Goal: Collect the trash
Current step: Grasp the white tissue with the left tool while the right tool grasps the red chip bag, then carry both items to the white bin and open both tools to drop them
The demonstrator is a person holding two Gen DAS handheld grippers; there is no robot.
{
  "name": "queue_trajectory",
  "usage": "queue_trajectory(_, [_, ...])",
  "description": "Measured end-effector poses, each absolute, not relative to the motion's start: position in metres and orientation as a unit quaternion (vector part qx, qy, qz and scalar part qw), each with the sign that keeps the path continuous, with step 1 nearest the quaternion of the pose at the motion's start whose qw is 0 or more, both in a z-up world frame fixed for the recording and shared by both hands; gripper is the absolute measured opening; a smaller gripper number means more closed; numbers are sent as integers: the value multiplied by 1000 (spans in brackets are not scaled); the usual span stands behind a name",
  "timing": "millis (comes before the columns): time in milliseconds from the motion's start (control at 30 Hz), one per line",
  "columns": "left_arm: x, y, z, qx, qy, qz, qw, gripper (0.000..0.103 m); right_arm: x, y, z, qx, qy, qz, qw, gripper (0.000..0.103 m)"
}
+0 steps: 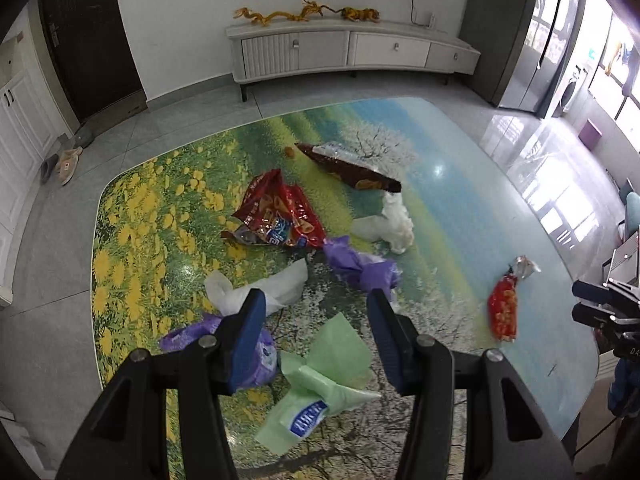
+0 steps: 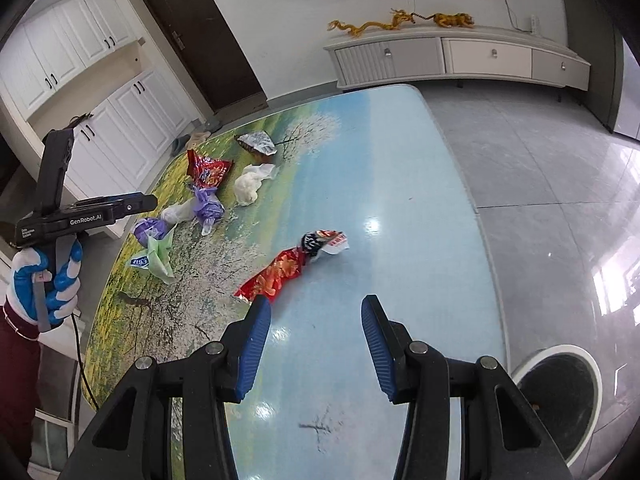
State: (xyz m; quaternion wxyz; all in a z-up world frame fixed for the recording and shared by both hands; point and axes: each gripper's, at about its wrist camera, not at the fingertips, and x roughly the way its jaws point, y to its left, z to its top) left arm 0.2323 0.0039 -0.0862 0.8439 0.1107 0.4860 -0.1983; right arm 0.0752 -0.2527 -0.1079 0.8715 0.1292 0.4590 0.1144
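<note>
Trash lies scattered on a table with a printed landscape top [image 1: 460, 216]. My left gripper [image 1: 316, 300] is open and empty, above a green wrapper [image 1: 320, 380], with a purple bag [image 1: 256, 356] by its left finger, a white bag [image 1: 260, 288] and another purple bag [image 1: 360, 266] beyond. A red snack bag [image 1: 276, 216], a brown snack bag [image 1: 352, 168] and white crumpled plastic [image 1: 394, 220] lie farther off. My right gripper [image 2: 316, 308] is open and empty, just short of a twisted red wrapper [image 2: 280, 272], which also shows in the left wrist view [image 1: 503, 310].
A round white-rimmed bin [image 2: 560, 396] stands on the floor at the table's right near corner. A TV cabinet [image 1: 352, 52] stands against the far wall. The left hand-held gripper [image 2: 80, 216] shows at the table's left edge.
</note>
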Motion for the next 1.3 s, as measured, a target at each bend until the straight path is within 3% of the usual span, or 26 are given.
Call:
queue_trajectory(500, [284,3,-149,182,535,-158,809,50,142,-211,-142,93,500,132,851,45])
queue_trajectory(567, [286,5,-149,173,534,-161,812,44,145,-208,-145,81,504,130,850,40])
queue_trajectory(633, [285,5,-148,168,531,-165,814,31,146,-206,-146,74,504,131,851,30])
queue_trajectory(733, [284,7,-143,162,521,-165,822,16,146,-208,-147,77,501,136,851,24])
queue_trajectory(1300, [236,18,-46,34,423,-175,889,12,78,-243,-81,111,415,119,895,22])
